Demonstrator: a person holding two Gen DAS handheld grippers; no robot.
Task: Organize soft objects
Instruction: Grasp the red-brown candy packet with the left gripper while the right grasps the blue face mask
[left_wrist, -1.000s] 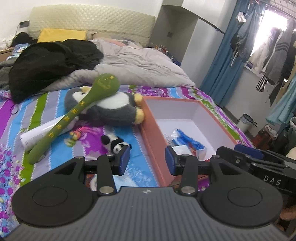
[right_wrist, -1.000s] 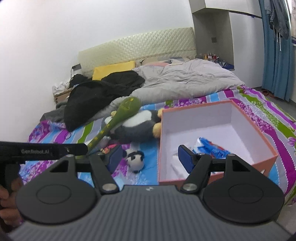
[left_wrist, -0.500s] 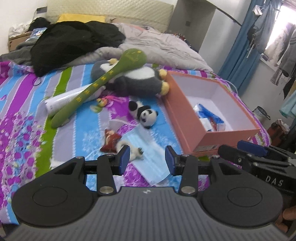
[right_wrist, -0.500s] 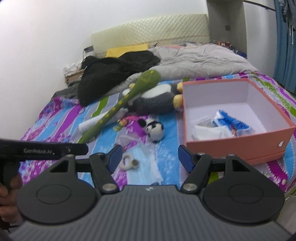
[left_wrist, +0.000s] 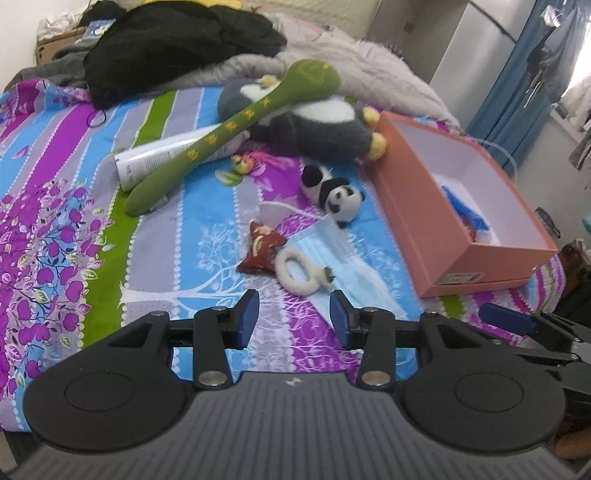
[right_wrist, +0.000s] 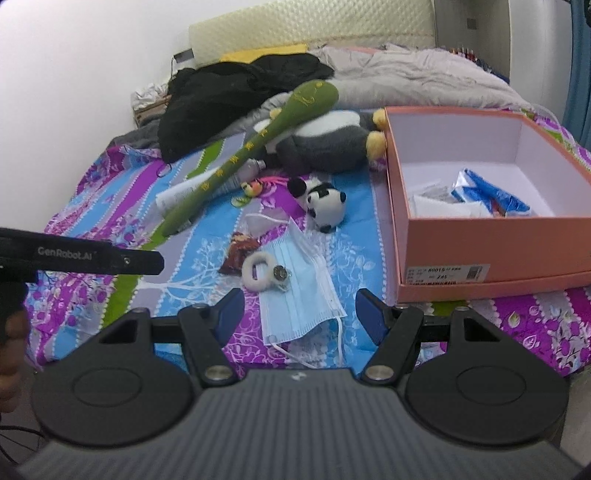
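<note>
Soft things lie on the striped bedsheet: a long green plush stick (left_wrist: 236, 127) (right_wrist: 255, 144), a big grey penguin plush (left_wrist: 314, 125) (right_wrist: 325, 146), a small panda plush (left_wrist: 334, 194) (right_wrist: 325, 205), a red star pouch (left_wrist: 260, 247), a white fluffy ring (left_wrist: 295, 271) (right_wrist: 260, 271) and a blue face mask (right_wrist: 301, 295) (left_wrist: 343, 266). An orange box (left_wrist: 417, 221) (right_wrist: 491, 243) holds blue packets. My left gripper (left_wrist: 293, 319) is open and empty just short of the ring. My right gripper (right_wrist: 297, 314) is open and empty over the mask's near end.
A white tube (left_wrist: 162, 158) lies under the green stick. A small pink-and-yellow toy (left_wrist: 245, 164) sits by it. Black clothes (left_wrist: 177, 40) and a grey quilt (right_wrist: 417, 74) cover the bed's far half. The bed's near edge runs below both grippers.
Both grippers have pulled back and tilted down. The mask, ring and red pouch have come into view. Both grippers stay open and empty.
</note>
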